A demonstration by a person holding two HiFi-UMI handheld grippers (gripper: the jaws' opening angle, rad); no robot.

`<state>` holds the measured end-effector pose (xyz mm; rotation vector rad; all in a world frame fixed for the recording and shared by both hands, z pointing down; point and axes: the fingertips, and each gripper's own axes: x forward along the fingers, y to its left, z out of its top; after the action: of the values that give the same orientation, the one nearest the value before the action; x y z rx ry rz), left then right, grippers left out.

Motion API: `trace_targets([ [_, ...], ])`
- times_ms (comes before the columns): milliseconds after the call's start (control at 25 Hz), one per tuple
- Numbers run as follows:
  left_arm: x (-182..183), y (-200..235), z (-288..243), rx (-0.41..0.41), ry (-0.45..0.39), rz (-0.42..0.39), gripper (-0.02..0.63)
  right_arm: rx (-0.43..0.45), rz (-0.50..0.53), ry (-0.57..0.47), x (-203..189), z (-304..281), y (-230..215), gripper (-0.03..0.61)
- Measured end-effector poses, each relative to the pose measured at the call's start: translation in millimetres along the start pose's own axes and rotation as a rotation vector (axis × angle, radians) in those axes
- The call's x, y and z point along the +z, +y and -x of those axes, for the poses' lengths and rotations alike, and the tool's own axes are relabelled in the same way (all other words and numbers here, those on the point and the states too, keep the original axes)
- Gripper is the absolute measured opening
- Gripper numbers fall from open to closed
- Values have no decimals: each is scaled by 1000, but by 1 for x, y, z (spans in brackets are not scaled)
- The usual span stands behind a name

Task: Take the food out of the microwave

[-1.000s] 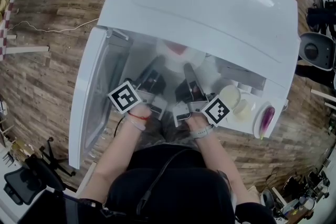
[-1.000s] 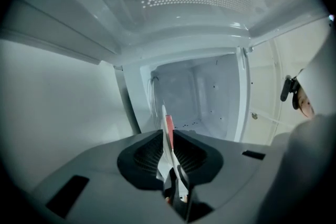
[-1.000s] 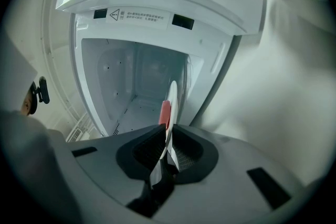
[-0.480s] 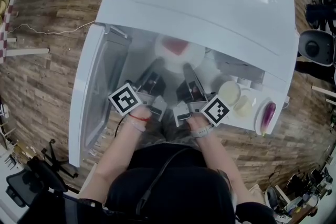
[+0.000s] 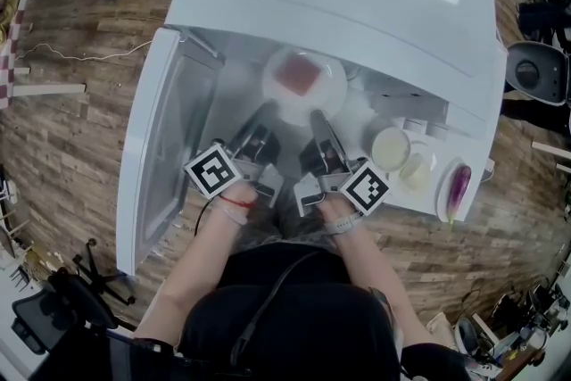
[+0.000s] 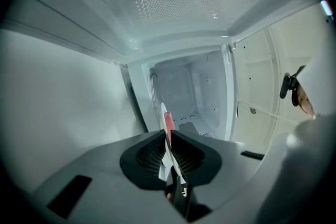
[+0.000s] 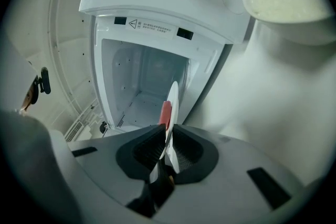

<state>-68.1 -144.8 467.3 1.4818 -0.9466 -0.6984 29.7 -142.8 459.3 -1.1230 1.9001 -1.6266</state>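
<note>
The plate (image 5: 332, 90) of red food (image 5: 298, 74) lies face up just outside the microwave's (image 5: 357, 4) open mouth. Its near rim is pinched by the left tongs (image 5: 266, 110) and the right tongs (image 5: 315, 115), side by side and equally near. The next move likely turns on drawing it straight away from the cavity.

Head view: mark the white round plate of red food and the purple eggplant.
white round plate of red food (image 5: 333, 85), head view, bare right rim
purple eggplant (image 5: 456, 191), head view, mid-body
</note>
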Motion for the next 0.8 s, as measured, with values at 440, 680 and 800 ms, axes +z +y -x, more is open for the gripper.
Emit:
trace_targets([
  [440,-12,3,19,-3,25,-29,40,4,37,-17,-14,19,-1,54],
  [680,-21,-1,26,-6,35,-39,41,8,48,-28,-17,32,1,54],
  [800,-27,2,31,4,42,-36,40,6,45,-34,-20,38,0,54],
])
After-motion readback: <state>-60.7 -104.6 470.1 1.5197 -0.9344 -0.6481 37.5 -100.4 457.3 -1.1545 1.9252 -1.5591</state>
